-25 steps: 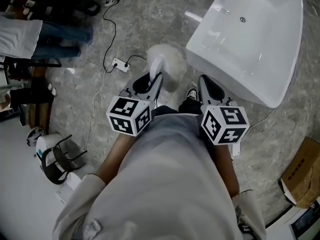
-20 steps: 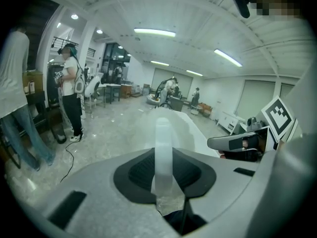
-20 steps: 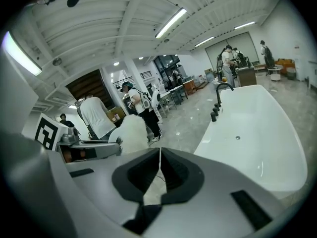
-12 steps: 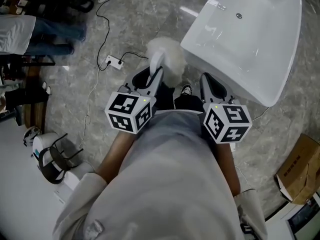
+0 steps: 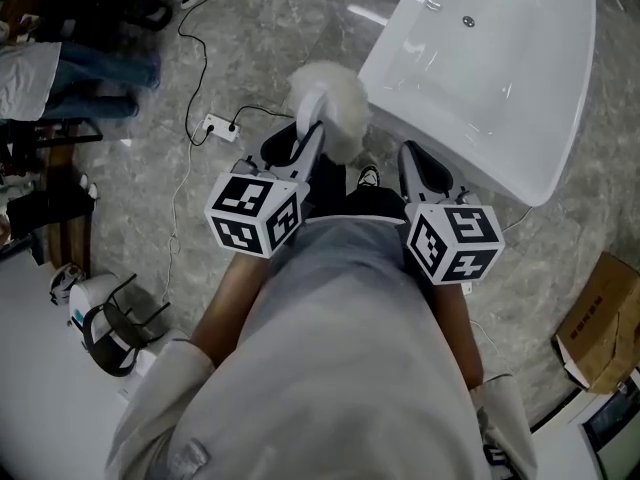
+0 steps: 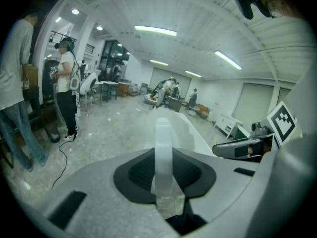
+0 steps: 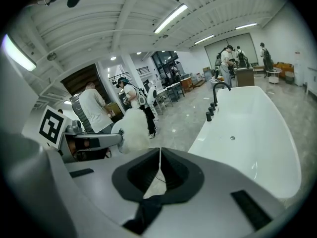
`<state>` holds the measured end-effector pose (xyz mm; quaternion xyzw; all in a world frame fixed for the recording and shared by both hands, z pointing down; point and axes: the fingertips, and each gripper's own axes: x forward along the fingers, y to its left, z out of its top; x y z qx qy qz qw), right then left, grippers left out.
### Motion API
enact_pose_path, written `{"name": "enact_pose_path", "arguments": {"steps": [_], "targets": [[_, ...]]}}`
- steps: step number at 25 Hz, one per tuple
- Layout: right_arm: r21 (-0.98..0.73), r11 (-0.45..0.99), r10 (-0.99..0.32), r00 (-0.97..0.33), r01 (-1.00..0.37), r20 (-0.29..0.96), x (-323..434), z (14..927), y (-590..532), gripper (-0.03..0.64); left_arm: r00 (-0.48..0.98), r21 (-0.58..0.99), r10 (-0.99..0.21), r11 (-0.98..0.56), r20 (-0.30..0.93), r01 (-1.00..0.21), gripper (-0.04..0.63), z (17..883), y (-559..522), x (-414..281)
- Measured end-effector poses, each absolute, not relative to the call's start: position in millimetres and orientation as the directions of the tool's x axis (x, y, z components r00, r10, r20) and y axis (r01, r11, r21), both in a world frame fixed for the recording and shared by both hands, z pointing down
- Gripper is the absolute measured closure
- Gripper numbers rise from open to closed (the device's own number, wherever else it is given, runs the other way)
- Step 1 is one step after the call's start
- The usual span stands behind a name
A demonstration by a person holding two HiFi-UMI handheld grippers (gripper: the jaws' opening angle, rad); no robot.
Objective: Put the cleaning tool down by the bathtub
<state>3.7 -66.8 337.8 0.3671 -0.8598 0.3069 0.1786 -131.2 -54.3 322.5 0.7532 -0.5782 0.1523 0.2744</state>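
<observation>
My left gripper [image 5: 300, 146] is shut on the pale handle [image 6: 163, 150] of the cleaning tool, which sticks out forward between the pads. The tool's fluffy white head [image 5: 333, 108] hangs over the marble floor just left of the white bathtub [image 5: 480, 78]. In the right gripper view the fluffy head [image 7: 132, 130] shows left of the bathtub [image 7: 247, 133]. My right gripper [image 5: 425, 173] is level with the left one near the tub's rim, shut with nothing between its jaws [image 7: 159, 165].
A power strip with cables [image 5: 218, 126] lies on the floor to the left. People stand at the upper left [image 5: 70, 68]. A cardboard box [image 5: 605, 318] sits at the right, a white stool-like object [image 5: 105, 318] at the lower left. A black faucet [image 7: 216, 95] stands on the tub's far end.
Both grippers have drifted slightly forward toward the tub, the tool's head with them. The left grip on the handle is unchanged, and the right gripper stays shut.
</observation>
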Motion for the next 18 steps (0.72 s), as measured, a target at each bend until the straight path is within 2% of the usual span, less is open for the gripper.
{"name": "enact_pose_path", "arguments": {"steps": [18], "targets": [[-0.439, 0.45, -0.516, -0.627, -0.778, 0.583, -4.0, 361.0, -112.7, 0.604, 0.358, 0.237, -0.706, -0.269, 0.611, -0.934, 0.518, 344.4, -129.6, -126.8]]}}
